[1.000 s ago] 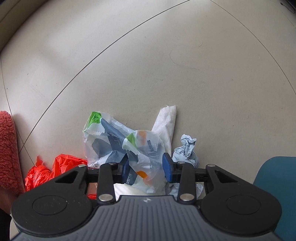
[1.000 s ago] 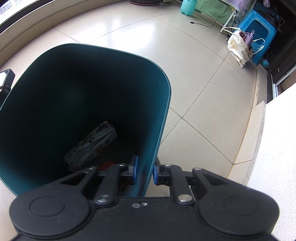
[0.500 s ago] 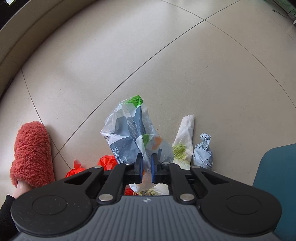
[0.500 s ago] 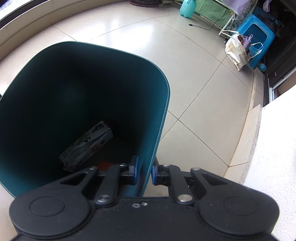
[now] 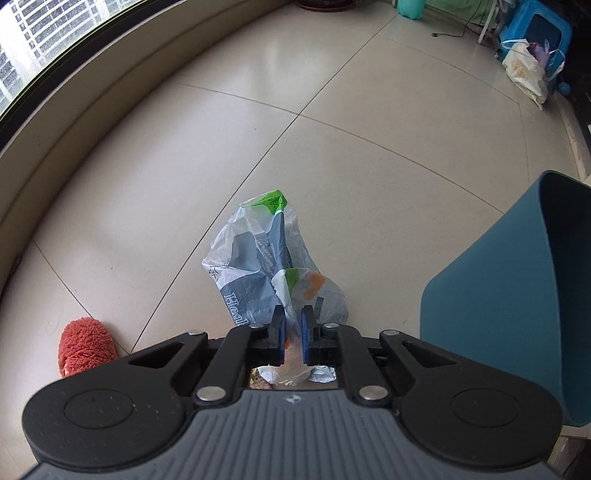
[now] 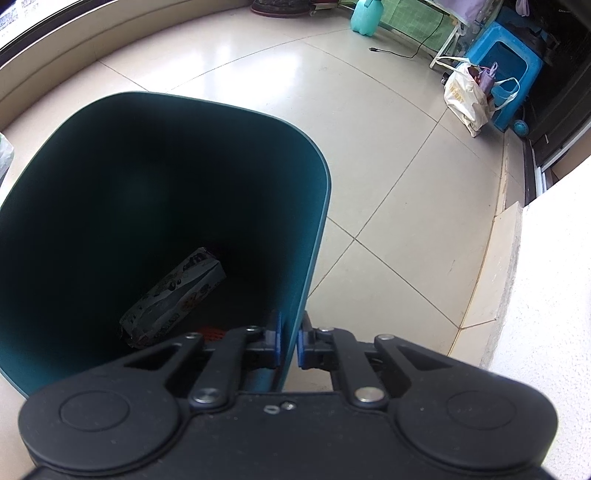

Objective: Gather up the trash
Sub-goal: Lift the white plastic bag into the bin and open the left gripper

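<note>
My left gripper (image 5: pixel 293 325) is shut on a crumpled clear plastic bag (image 5: pixel 258 258) with grey-blue and green print, which hangs above the tiled floor. Under the fingers, bits of white trash (image 5: pixel 284 373) show on the floor through the gap. To the right stands the teal trash bin (image 5: pixel 498 314). My right gripper (image 6: pixel 290 332) grips that bin's (image 6: pixel 317 206) near wall, one pad inside and one outside, the jaws still tightening. A printed wrapper (image 6: pixel 173 299) and something red (image 6: pixel 212 332) lie in the bin's bottom.
A red fuzzy slipper (image 5: pixel 85 345) is on the floor at lower left, by a curved window sill. At the far right are a white carrier bag (image 6: pixel 465 99), a blue stool (image 6: pixel 506 74) and a teal jug (image 6: pixel 364 16). A pale ledge (image 6: pixel 546 295) runs along the right.
My left gripper closed on the plastic bag and lifted it well off the floor; the other trash dropped out of sight beneath it. The right gripper stayed on the bin's wall.
</note>
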`<state>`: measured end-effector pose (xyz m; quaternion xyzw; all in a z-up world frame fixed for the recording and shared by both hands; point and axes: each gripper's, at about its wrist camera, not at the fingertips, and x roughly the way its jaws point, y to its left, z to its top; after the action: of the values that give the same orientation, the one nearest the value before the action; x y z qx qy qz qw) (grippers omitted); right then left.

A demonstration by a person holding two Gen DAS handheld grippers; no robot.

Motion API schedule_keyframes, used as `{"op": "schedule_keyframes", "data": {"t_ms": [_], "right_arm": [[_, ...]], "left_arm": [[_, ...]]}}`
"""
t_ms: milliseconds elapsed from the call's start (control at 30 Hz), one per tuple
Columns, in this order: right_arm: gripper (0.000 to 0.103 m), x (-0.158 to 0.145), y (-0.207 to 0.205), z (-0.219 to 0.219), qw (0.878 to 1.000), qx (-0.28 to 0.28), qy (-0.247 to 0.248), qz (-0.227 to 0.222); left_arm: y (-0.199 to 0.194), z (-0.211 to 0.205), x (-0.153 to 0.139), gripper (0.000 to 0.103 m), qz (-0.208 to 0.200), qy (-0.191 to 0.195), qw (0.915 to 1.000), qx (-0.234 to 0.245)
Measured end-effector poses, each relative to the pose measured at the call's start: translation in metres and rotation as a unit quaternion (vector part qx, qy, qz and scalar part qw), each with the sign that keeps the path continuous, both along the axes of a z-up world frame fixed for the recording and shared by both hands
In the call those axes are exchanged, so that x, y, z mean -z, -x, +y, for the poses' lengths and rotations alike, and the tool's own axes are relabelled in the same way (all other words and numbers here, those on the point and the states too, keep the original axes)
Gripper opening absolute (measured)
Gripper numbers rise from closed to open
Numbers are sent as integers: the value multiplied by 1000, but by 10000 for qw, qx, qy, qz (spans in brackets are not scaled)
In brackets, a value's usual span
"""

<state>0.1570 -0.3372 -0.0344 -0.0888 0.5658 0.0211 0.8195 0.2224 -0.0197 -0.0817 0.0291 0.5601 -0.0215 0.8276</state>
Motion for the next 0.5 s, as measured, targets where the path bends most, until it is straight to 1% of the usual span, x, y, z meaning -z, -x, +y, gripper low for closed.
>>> {"op": "schedule_keyframes", "data": {"t_ms": [100,233,367,500], "right_arm": [[6,-1,0,-3,10000,26,-70,0],[6,-1,1,-6,10000,47,-74,5],[6,-1,0,-7,9999,53,-89,6],[6,0,1,-6,9999,45,-101,7]], "left_arm": [[9,-22,-24,8,-156,151,9993,303],[23,-57,-58,8,-405,292,9961,726],[31,-89,-85,8,-624,434,9899,1196],[35,-122,-100,8,-682,608,9828,1606]]}}
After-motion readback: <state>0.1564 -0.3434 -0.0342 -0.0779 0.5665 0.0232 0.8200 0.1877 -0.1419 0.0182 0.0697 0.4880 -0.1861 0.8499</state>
